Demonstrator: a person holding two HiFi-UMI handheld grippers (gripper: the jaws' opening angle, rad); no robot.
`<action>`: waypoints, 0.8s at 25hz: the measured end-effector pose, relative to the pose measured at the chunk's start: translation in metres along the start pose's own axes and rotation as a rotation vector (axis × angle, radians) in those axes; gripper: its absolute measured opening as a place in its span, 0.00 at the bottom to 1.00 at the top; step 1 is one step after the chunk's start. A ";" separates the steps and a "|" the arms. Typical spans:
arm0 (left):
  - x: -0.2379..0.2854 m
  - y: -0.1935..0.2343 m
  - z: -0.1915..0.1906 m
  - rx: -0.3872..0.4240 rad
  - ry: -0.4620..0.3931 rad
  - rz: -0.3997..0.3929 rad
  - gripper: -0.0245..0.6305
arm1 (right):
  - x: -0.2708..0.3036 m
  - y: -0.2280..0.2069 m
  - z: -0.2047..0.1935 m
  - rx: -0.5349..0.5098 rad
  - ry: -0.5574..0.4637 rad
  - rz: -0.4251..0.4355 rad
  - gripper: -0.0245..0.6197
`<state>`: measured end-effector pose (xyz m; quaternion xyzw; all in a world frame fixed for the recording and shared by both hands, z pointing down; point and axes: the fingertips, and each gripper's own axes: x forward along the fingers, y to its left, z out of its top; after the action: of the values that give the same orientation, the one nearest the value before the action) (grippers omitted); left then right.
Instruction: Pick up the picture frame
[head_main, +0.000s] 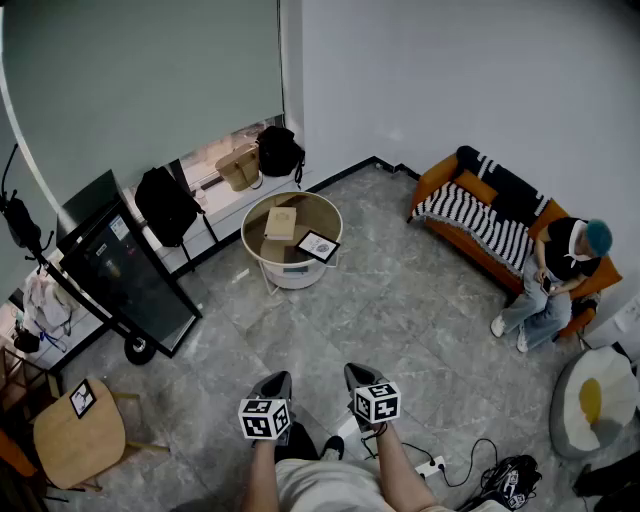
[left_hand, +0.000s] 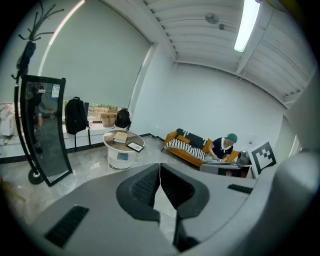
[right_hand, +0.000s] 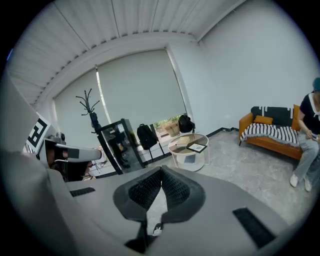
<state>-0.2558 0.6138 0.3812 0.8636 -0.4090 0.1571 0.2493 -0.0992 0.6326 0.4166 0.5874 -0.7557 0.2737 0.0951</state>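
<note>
A small black picture frame (head_main: 319, 246) lies on the near right edge of a round white side table (head_main: 256, 221), next to a tan book (head_main: 281, 222). The frame (left_hand: 135, 146) shows far off in the left gripper view, and the frame (right_hand: 197, 148) in the right gripper view too. Both grippers are held close to my body, well short of the table. My left gripper (head_main: 277, 383) has its jaws together with nothing between them. My right gripper (head_main: 360, 375) is shut and empty as well.
A dark standing mirror on a wheeled base (head_main: 130, 270) is left of the table. Backpacks (head_main: 166, 204) lean at the window sill. A person sits on an orange sofa (head_main: 470, 215) at the right. A wooden stool (head_main: 78, 433) is at my left; cables (head_main: 455, 468) trail at my right.
</note>
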 end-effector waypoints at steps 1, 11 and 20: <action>-0.001 0.003 -0.002 0.001 0.005 0.003 0.07 | 0.000 0.001 -0.002 0.003 0.002 0.000 0.09; 0.040 0.009 -0.004 -0.005 0.050 -0.031 0.07 | 0.018 -0.019 0.005 0.038 -0.016 -0.051 0.09; 0.126 0.007 0.041 0.005 0.066 -0.101 0.07 | 0.053 -0.076 0.038 0.141 -0.027 -0.088 0.09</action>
<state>-0.1811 0.5085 0.4092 0.8782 -0.3562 0.1736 0.2680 -0.0359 0.5563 0.4325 0.6291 -0.7089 0.3141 0.0553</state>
